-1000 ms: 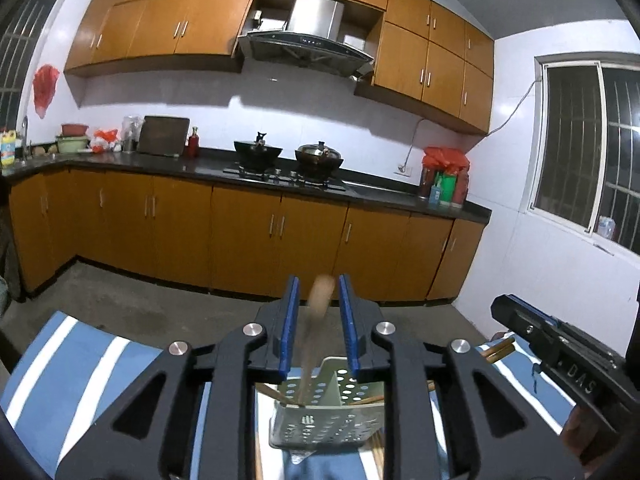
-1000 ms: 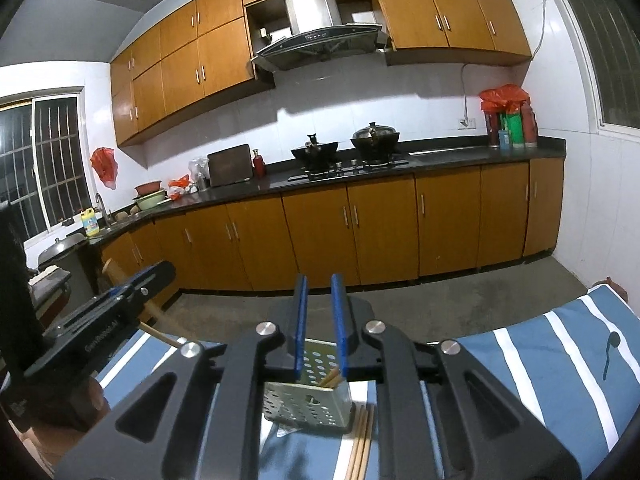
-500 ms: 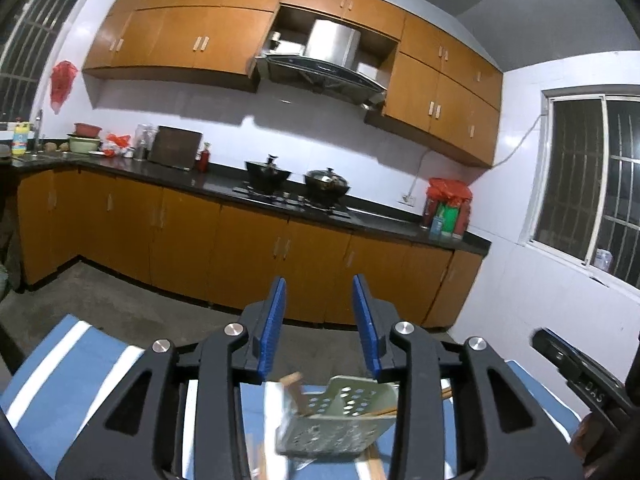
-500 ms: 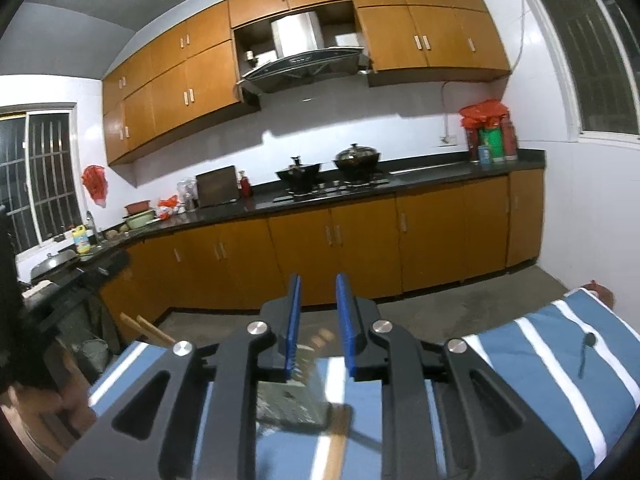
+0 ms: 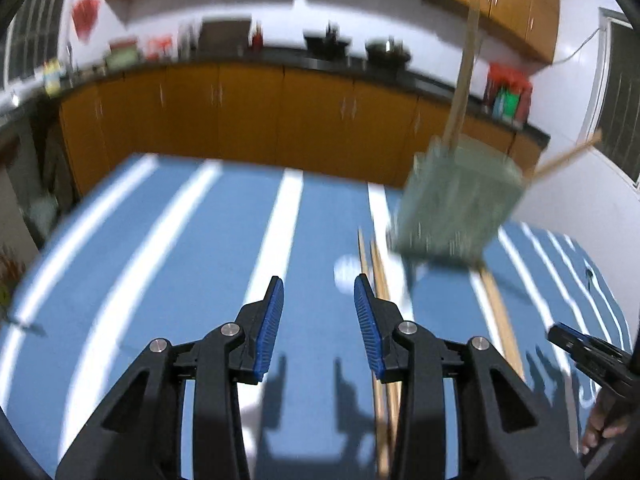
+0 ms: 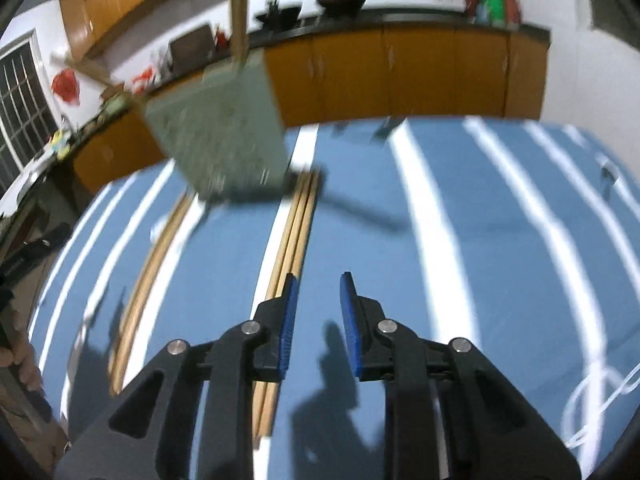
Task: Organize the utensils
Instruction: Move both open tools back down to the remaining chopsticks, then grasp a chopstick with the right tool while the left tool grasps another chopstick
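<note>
A pale green perforated utensil holder (image 5: 456,204) stands on the blue striped cloth, blurred, with wooden chopsticks (image 5: 464,80) sticking up out of it. It also shows in the right wrist view (image 6: 224,136). More chopsticks (image 5: 380,288) lie flat on the cloth on both sides of it; the right wrist view shows one bunch (image 6: 294,236) and another (image 6: 156,256) further left. My left gripper (image 5: 318,320) is open and empty, just left of one bunch. My right gripper (image 6: 318,316) is open and empty, its left finger over a bunch.
The blue cloth with white stripes (image 5: 180,260) covers the table. Beyond its far edge are orange kitchen cabinets (image 5: 248,112) and a dark counter. My right gripper's tip (image 5: 588,352) shows at the lower right of the left wrist view.
Both grippers tilted down from facing the kitchen to facing the cloth. The left gripper released the chopstick it held into the holder and opened. The right gripper opened wider.
</note>
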Motion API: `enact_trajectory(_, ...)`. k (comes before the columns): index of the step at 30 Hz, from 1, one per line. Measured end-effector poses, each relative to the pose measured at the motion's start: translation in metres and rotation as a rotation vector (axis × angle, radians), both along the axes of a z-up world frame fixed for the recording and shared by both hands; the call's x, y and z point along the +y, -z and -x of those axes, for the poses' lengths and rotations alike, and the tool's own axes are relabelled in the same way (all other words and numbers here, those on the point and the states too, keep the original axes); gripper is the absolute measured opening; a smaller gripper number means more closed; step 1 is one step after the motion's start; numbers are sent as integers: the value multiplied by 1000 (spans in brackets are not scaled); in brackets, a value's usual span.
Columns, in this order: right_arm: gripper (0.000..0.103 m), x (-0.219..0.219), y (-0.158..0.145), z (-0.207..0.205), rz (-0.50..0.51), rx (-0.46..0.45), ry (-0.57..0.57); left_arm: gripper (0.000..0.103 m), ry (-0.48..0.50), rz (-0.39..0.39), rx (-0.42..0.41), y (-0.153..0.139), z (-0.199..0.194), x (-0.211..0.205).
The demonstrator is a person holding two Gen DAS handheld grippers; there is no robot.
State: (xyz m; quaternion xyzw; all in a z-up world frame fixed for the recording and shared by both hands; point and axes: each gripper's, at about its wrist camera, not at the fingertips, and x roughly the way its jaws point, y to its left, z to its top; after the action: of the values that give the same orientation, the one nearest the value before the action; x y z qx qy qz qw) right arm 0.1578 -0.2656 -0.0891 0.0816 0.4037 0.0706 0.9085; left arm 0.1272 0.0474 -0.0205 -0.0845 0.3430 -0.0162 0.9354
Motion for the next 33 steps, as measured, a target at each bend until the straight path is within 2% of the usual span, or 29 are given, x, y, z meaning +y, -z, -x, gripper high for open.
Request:
enact_trajectory(3,19,16,16,3,4,38,-25,37,31,23,59,21,2,-5)
enact_trajectory(6,17,21,18,1,5,57,-38,36,55,36,95,33,3,-9)
enact_trajectory(10,16,26,20,0,17,66,-50,34,81,39,113,41,5,-15)
enact_trajectory(12,11,29,23,1,42,63,-55,33,98,30,116,43,6,-19)
enact_trajectory(15,8,29,23,-1,104,55,-25,30,117,26,123,45,7,-23)
enact_trajectory(18,8,16,22,-6,106,59,31,28,138,21,132,47,8,-28)
enact_trajectory(22,8,7,23,-7,105,61,50,26,157,13,141,50,8,-34)
enact_trajectory(30,8,5,24,-6,126,54,53,20,179,-92,169,57,7,-51)
enact_trajectory(32,9,7,24,-5,129,51,44,17,178,-105,170,57,5,-54)
enact_trajectory(33,9,8,24,-4,131,49,39,12,172,-110,172,57,4,-54)
